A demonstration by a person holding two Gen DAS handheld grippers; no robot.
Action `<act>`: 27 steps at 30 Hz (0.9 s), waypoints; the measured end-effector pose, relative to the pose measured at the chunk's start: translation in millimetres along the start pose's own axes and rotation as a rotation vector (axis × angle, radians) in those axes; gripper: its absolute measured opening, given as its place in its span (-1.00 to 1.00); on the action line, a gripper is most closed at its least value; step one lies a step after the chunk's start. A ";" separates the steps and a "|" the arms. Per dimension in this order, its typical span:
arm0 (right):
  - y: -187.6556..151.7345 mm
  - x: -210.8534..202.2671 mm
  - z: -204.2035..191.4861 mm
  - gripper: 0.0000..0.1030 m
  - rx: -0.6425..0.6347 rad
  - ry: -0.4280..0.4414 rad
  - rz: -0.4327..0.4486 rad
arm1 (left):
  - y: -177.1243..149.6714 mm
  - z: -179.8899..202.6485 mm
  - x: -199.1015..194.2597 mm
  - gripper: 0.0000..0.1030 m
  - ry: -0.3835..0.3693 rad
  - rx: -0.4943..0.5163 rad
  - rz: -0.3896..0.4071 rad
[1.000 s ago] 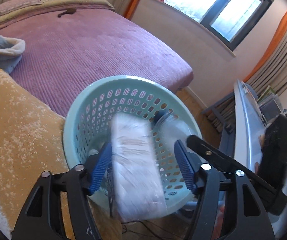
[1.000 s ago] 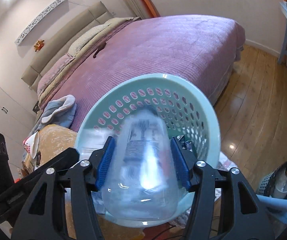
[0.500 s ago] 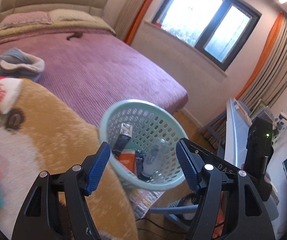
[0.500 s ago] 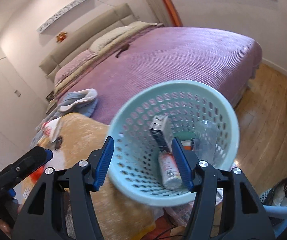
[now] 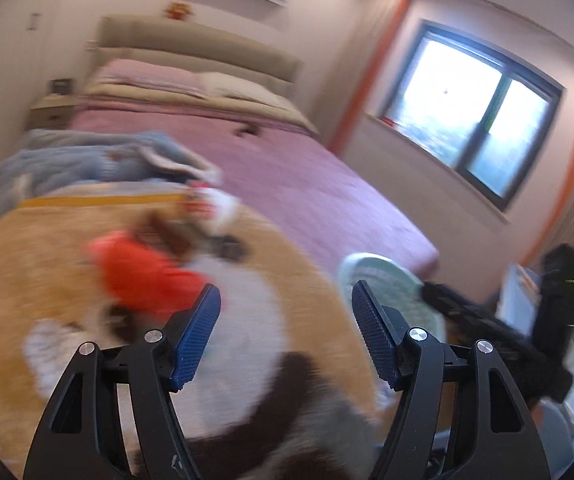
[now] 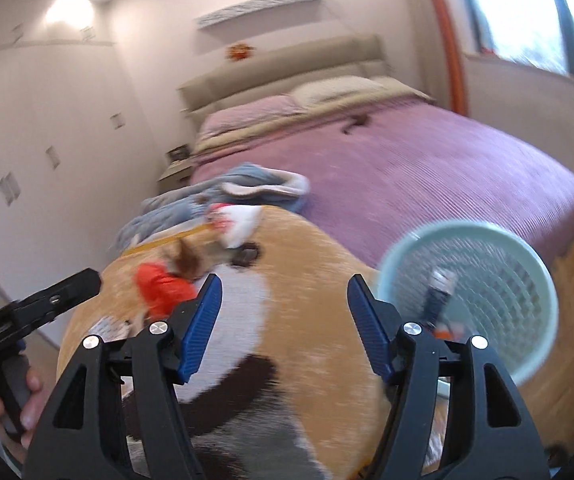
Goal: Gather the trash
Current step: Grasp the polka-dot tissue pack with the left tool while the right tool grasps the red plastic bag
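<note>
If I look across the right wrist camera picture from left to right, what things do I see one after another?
The other claw held in a hand → orange patch on the blanket → this camera's own claw, jaws opening with nothing between them → pale green basket with trash inside.

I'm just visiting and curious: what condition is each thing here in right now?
Left gripper: open, empty.
Right gripper: opening, nothing between its fingers.
Basket: tilted, trash inside.
Bed: made, purple cover.
Blue garment: crumpled on the bed.
</note>
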State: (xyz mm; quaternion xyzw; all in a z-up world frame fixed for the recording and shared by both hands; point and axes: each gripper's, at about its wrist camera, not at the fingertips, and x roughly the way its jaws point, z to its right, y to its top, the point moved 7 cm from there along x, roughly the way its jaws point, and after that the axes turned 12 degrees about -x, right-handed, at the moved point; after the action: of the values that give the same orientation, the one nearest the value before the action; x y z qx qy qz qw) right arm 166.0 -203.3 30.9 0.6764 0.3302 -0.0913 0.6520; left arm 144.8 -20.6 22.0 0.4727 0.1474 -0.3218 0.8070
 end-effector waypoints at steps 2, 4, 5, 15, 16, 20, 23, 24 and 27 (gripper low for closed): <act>7.0 3.9 -23.6 0.25 -0.050 0.028 0.011 | 5.4 -31.3 -11.0 0.29 0.084 -0.020 0.029; 13.0 10.3 -49.4 0.28 -0.102 0.061 0.018 | 10.0 -60.0 -18.6 0.29 0.163 -0.031 0.051; 15.7 14.6 -61.1 0.28 -0.122 0.076 0.021 | 12.0 -75.5 -22.1 0.29 0.210 -0.031 0.064; 28.4 81.8 -143.5 0.28 -0.193 0.258 -0.044 | 3.2 -168.5 -10.6 0.29 0.370 -0.062 0.040; 26.8 89.5 -147.2 0.28 -0.197 0.262 -0.059 | -0.9 -173.3 -10.4 0.29 0.380 -0.062 0.037; 17.2 127.1 -160.1 0.28 -0.235 0.224 -0.121 | -6.7 -190.3 2.8 0.29 0.393 -0.068 0.028; 8.0 148.4 -168.5 0.28 -0.265 0.194 -0.154 | -12.2 -194.0 10.2 0.29 0.397 -0.057 0.022; 3.8 156.1 -171.3 0.28 -0.277 0.185 -0.164 | -15.0 -194.1 11.9 0.29 0.394 -0.055 0.019; -4.4 172.0 -176.2 0.28 -0.294 0.168 -0.182 | -19.3 -192.0 13.6 0.29 0.395 -0.039 0.014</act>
State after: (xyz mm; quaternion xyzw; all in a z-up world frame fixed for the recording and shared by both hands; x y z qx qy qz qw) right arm 241.0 18.8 -44.5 0.5466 0.4531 -0.0439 0.7028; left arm 155.0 132.3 -96.2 0.5121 0.3055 -0.2142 0.7737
